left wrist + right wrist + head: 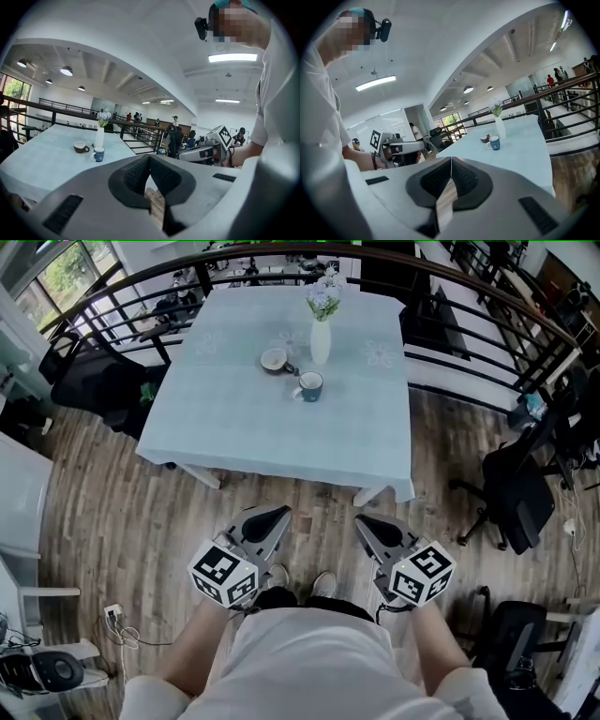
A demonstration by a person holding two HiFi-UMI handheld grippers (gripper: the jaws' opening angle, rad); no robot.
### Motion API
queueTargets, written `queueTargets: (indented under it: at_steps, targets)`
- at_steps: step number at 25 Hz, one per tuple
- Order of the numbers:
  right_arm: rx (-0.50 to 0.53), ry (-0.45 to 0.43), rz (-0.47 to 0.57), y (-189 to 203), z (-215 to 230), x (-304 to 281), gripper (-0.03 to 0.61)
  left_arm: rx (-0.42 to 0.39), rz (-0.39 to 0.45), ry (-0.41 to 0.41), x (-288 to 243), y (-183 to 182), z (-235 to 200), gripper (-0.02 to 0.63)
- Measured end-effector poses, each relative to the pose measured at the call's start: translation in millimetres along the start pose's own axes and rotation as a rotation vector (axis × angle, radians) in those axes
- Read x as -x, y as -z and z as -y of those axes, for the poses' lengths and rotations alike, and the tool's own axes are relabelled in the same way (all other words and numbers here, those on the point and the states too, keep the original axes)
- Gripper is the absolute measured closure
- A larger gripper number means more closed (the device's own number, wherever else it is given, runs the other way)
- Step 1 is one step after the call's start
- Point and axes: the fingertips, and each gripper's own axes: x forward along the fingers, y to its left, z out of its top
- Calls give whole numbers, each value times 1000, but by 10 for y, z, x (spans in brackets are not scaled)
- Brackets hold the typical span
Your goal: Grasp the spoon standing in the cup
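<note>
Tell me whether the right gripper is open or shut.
Shut: the right gripper shows its jaw tips touching, with nothing between them.

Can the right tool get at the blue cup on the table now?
Probably not yet. The right tool, shut, hangs over the wooden floor, short of the pale blue table, while the blue ceramic cup stands far in, beside the white vase. Nothing blocks the way; stepping closer should do.
</note>
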Motion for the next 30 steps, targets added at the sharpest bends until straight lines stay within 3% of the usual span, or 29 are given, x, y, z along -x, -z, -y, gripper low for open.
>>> queueTargets:
  at_steps: [15, 30]
  targets:
    - [-26, 3, -20, -34, 422, -142, 557, 11, 2, -17, -351, -21, -193, 594]
    - [-48, 42, -44, -279, 881, -978, 557, 44, -2, 8, -754, -83, -1109, 594]
